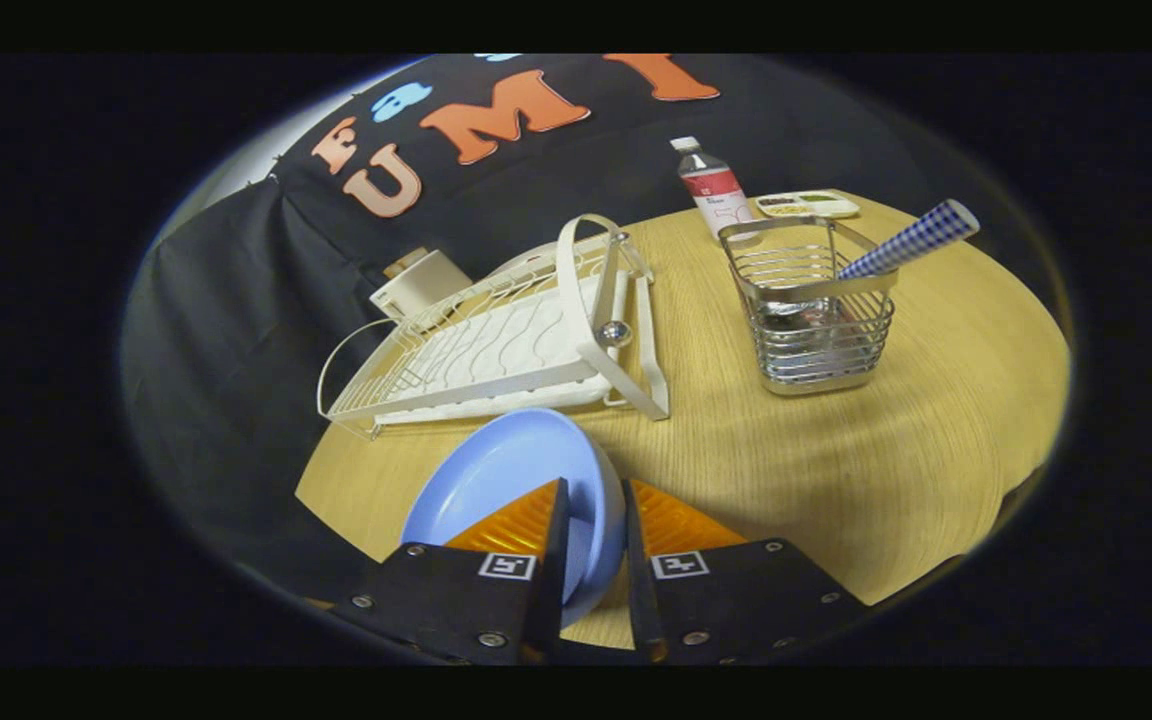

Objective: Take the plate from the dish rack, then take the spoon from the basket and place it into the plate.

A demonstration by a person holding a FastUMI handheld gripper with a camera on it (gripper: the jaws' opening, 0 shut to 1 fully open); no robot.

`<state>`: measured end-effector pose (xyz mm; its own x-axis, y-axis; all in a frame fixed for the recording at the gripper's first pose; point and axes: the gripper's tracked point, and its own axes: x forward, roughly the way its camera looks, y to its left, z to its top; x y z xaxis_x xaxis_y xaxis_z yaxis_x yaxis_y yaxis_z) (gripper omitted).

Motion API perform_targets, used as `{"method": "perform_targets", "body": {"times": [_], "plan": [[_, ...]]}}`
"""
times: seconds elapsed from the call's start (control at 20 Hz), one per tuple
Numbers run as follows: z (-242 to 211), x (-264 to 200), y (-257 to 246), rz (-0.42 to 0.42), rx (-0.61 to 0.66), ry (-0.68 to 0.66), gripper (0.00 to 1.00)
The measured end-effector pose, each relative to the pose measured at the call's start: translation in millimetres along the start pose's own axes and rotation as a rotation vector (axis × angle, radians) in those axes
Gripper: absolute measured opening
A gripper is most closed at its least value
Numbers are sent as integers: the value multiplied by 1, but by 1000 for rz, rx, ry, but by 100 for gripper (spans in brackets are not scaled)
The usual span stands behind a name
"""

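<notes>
The claw grips a blue plate by its rim, held on edge above the desk, just before the rack. The spoon stands in the basket.

We see the plate only in part: the tool grips its rim, and one finger covers the near stretch of it. The spoon's bowl is sunk inside the basket, blurred behind the wires, so we cannot make out its shape. The dish rack hides the lower part of a pale box behind it. The label on the bottle is too small to read, and what lies in the little tray we cannot tell.
</notes>
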<state>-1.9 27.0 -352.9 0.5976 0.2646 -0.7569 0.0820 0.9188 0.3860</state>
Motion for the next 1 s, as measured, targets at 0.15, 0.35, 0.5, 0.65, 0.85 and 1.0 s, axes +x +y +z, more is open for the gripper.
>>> {"method": "perform_targets", "body": {"times": [0.15,0.35,0.5,0.65,0.85,1.0], "plan": [[2,5,-8,-54,-34,-31,29],[-1,7,-21,-147,-157,-34,27],[7,5,-18,-139,-162,-66,33],[19,-2,-25,-177,-200,-124,42],[49,-20,-39,-223,-190,-248,53],[70,-33,-64,-332,-224,-345,70]]}}
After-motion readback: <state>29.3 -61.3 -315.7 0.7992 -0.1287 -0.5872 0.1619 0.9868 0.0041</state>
